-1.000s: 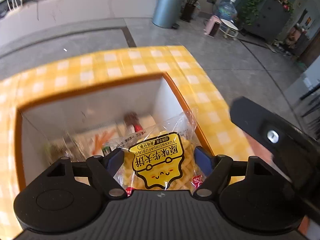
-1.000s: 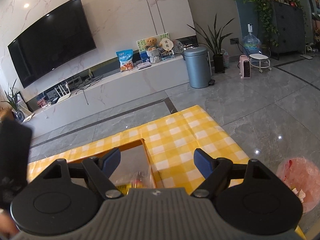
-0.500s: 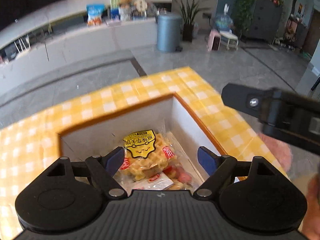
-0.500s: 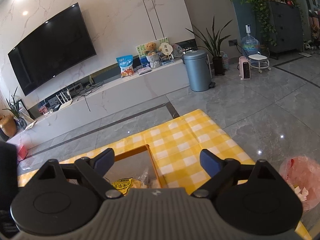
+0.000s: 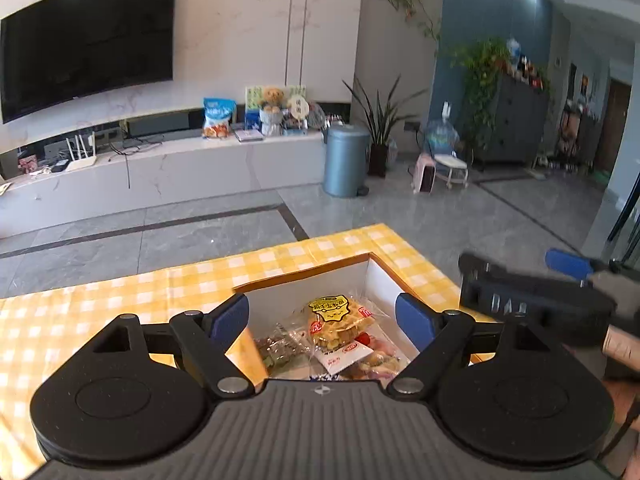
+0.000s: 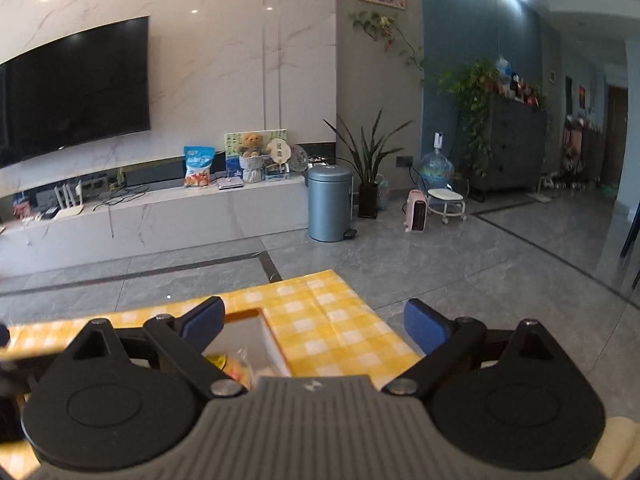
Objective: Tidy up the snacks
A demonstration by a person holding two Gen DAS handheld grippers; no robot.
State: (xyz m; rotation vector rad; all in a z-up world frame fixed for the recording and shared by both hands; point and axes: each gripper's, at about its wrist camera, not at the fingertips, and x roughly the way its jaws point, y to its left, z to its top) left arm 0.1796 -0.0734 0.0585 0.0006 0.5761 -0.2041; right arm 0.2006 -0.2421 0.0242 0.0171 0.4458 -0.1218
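1. Left gripper [image 5: 322, 316] hangs above the box [image 5: 376, 276], jaws spread wide with nothing between them.
2. Right gripper [image 6: 312, 322] is widening its jaws, empty too, over the checkered tabletop [image 6: 332, 328].
3. The waffle snack pack [image 5: 336, 322] lies inside the box on other snack packets [image 5: 352, 356].

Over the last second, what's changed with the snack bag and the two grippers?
The left gripper let go of the yellow waffle bag, which now lies in the box, and pulled up and back. The right gripper, jaws opening and empty, drew back too. The box and checked cloth stayed put.
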